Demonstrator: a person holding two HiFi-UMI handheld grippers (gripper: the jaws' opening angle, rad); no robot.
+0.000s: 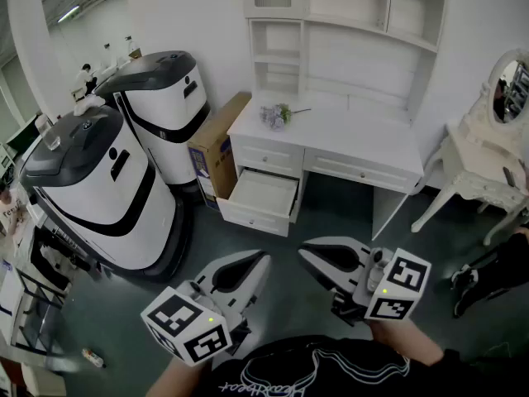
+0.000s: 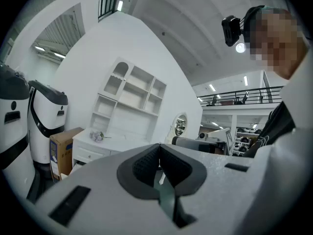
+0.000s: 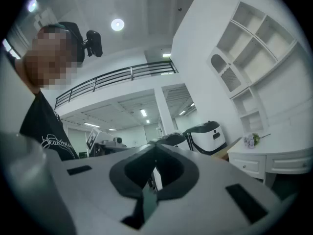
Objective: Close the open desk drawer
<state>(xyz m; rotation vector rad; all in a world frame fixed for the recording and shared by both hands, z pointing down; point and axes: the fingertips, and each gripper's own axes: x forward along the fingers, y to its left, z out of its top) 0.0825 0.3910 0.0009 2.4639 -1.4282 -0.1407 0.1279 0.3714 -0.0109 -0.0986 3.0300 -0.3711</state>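
One drawer (image 1: pixel 263 197) stood pulled out of the white desk (image 1: pixel 331 131), its pale inside bare, and it lay ahead of both grippers and well apart from them, almost straight beyond the tip of the left gripper (image 1: pixel 252 261) and ahead and to the left of the right gripper (image 1: pixel 311 255). Neither gripper touched the drawer or the desk. The left gripper was held low over the grey floor with its nose toward the drawer; its own view showed the left gripper (image 2: pixel 159 146) with the two dark pads pressed together at the tip and nothing between them. The right gripper (image 3: pixel 155 148) showed the same in its view: jaws closed on each other and empty. Each gripper carried its marker cube close to the person's body. On the desktop, farther off than the drawer, lay a small bunch of pale flowers (image 1: pixel 277 116), and above it rose a white shelf unit (image 1: pixel 347 31). Left of the drawer, a brown cardboard box (image 1: pixel 216 147) leaned beside the desk, and farther left again stood two big white-and-black machines (image 1: pixel 91 197). Far to the right of the right gripper stood a white dressing table (image 1: pixel 483 160) with an oval mirror.
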